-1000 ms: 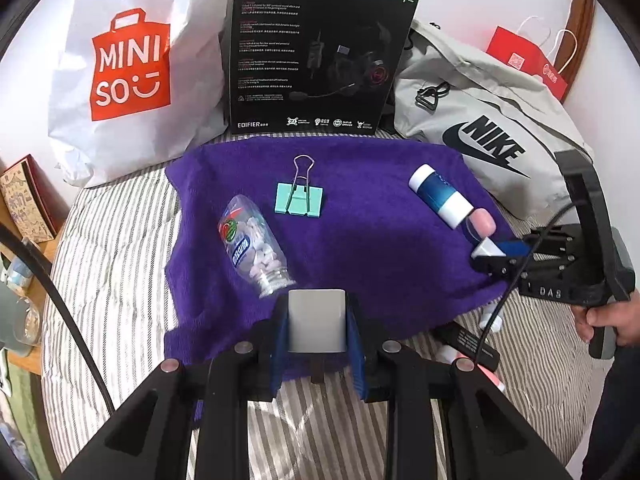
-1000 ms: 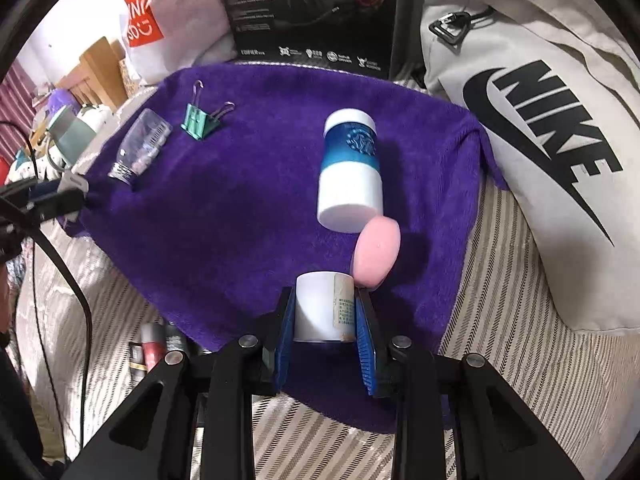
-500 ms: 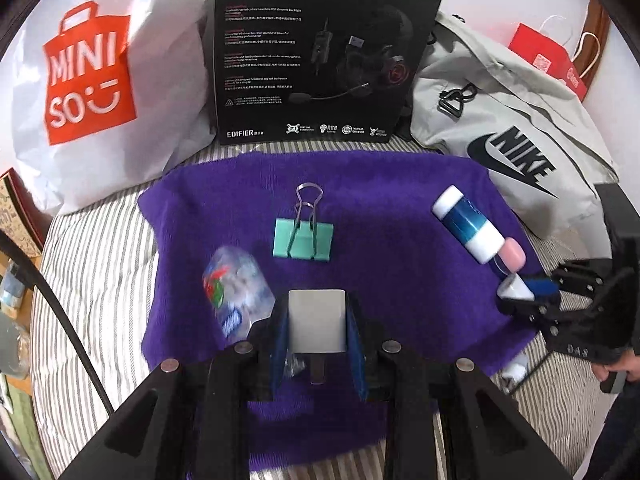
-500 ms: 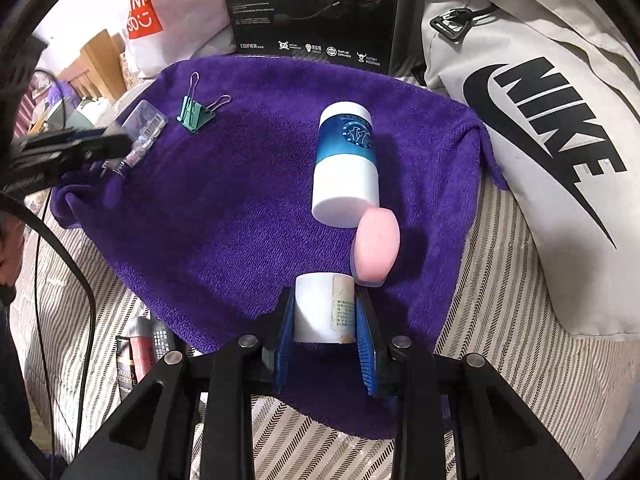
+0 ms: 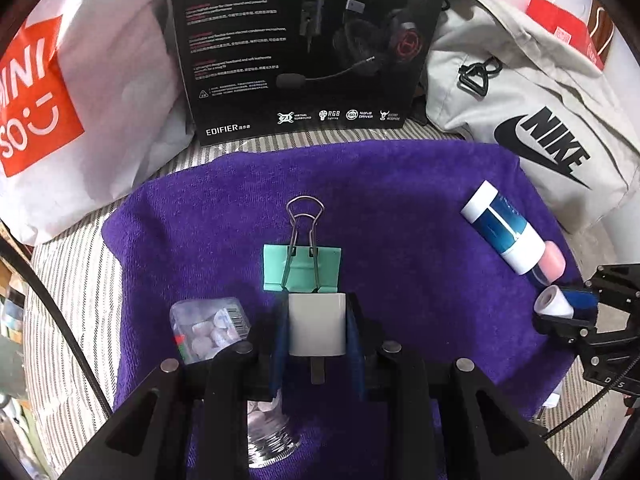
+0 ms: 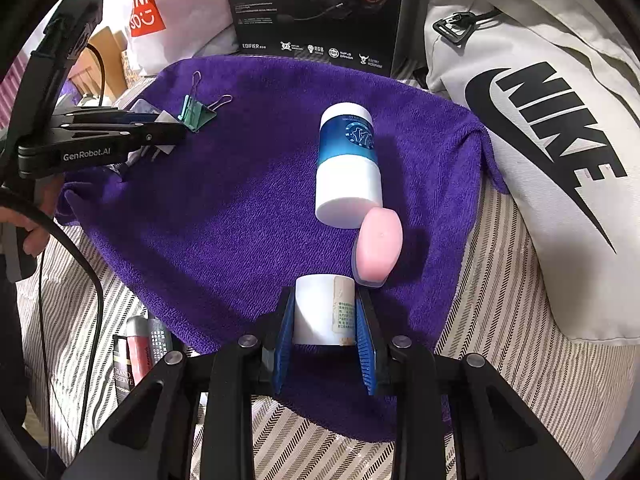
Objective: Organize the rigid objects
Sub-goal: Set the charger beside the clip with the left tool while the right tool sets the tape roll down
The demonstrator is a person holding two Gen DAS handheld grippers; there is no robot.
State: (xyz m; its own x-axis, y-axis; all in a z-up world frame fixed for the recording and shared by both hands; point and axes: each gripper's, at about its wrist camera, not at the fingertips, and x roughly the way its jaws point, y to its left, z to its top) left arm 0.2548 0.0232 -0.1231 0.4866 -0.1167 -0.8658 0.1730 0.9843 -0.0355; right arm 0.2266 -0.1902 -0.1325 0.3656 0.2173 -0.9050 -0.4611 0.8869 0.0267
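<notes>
In the left wrist view, a white charger (image 5: 317, 325) is being gripped between the blue pads of the left tool (image 5: 317, 330), which is closed onto it, its metal prong pointing back toward the camera. The charger is being held over a purple towel (image 5: 400, 208) that is spread on a striped bed (image 5: 68, 276). Just beyond it, a green binder clip (image 5: 303, 267) is lying flat on the towel with its wire handles pointing away. A clear bottle of pills (image 5: 208, 326) is lying on the towel beside and partly under the left finger. At the towel's right edge, a blue and white bottle (image 5: 503, 227) is lying on its side with a pink soap (image 5: 551, 266) touching its near end. The right tool (image 5: 568, 307) is seen at the far right, closed on a white tube (image 5: 554, 307). A black headset box (image 5: 304, 48) is standing behind the towel.

In the right wrist view, the white tube (image 6: 324, 310) is being clamped between the blue pads of the right tool (image 6: 325, 316) over the towel's (image 6: 240, 208) near edge. The pink soap (image 6: 378, 246) is lying just beyond it, touching the blue and white bottle (image 6: 347, 166). The left tool (image 6: 160, 130) is being held at the left by a hand (image 6: 34, 226), next to the binder clip (image 6: 196, 111). A grey bag (image 6: 552, 128) is resting on the bed at the right.
</notes>
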